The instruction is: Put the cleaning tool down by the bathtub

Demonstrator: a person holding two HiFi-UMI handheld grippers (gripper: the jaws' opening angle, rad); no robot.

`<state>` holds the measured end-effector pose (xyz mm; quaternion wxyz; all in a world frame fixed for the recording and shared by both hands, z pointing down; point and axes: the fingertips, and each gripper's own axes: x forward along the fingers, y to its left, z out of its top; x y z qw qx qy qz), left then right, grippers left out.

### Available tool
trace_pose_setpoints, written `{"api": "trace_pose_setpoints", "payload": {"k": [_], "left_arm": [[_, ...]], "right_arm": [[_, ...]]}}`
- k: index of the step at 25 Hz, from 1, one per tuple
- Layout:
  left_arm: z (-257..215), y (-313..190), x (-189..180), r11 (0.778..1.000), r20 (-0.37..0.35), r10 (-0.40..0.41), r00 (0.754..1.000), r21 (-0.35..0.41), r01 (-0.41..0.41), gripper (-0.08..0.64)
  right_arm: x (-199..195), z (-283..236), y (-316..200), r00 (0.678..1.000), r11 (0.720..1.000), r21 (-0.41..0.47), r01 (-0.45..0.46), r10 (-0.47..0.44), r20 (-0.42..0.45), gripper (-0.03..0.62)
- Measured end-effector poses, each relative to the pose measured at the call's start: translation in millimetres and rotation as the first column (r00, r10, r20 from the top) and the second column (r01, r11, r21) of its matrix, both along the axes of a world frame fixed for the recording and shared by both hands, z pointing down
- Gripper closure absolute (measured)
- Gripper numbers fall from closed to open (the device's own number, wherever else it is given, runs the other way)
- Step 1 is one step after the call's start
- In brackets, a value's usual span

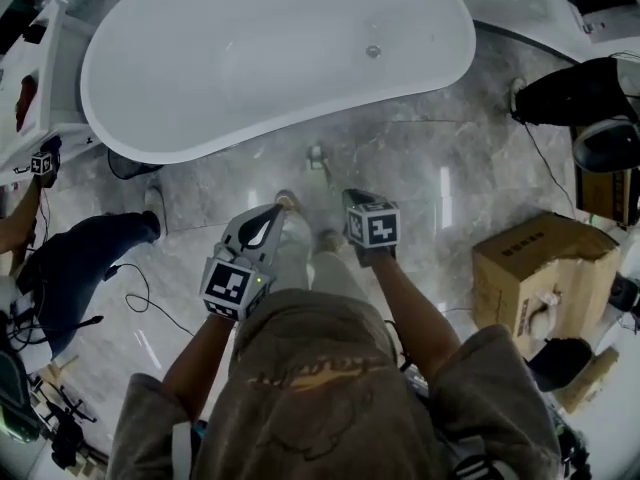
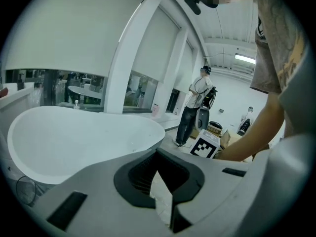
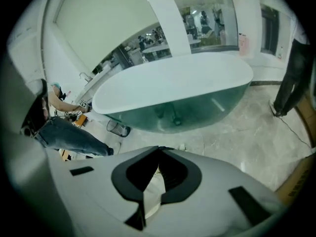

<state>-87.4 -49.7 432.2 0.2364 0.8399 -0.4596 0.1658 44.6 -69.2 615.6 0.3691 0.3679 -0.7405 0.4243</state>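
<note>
Grey veined marble floor (image 1: 440, 158) spreads through a bright white room with tall windows (image 2: 143, 90) and a broad white pillar (image 2: 129, 58). The white bathtub (image 1: 270, 58) stands across the top of the head view. At far left a person in jeans (image 1: 85, 268) is low on the floor beside the tub, with a marker cube (image 1: 42, 162) at their hand. Black cables (image 1: 140, 293) trail over the marble next to them, and a dark round bin (image 3: 117, 128) sits against the tub's foot. Toward the middle, a small pale object that appears to be the cleaning tool (image 1: 317, 158) lies on the floor just beside the bathtub's near wall, apart from both grippers. Below it, over the wearer's pale-trousered legs (image 1: 320, 268), the left hand-held gripper (image 2: 157, 150) and the right hand-held gripper (image 3: 159, 148) each have their jaws pressed together on nothing. To the right a worn cardboard box (image 1: 545, 273) rests on the floor, with black equipment (image 1: 575, 93) above it near the tub's end. In the left gripper view a second person (image 2: 194, 110) stands beyond the tub.
</note>
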Motion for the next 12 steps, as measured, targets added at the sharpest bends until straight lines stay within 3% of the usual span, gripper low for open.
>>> {"api": "trace_pose_setpoints", "payload": {"k": [5, 9, 12], "left_arm": [[-47, 1, 17, 0.999, -0.018, 0.046, 0.999, 0.002, -0.046, 0.558], [-85, 1, 29, 0.997, -0.027, 0.077, 0.997, 0.028, -0.076, 0.558], [-107, 4, 37, 0.993, -0.027, 0.113, 0.993, 0.049, -0.111, 0.558]], "right_arm": [[7, -84, -6, 0.996, 0.993, 0.118, -0.019, 0.009, 0.086, 0.588], [0, -151, 3, 0.981, 0.974, 0.223, 0.026, -0.067, 0.18, 0.588], [-8, -202, 7, 0.956, 0.946, 0.323, 0.038, -0.128, 0.263, 0.588]]}}
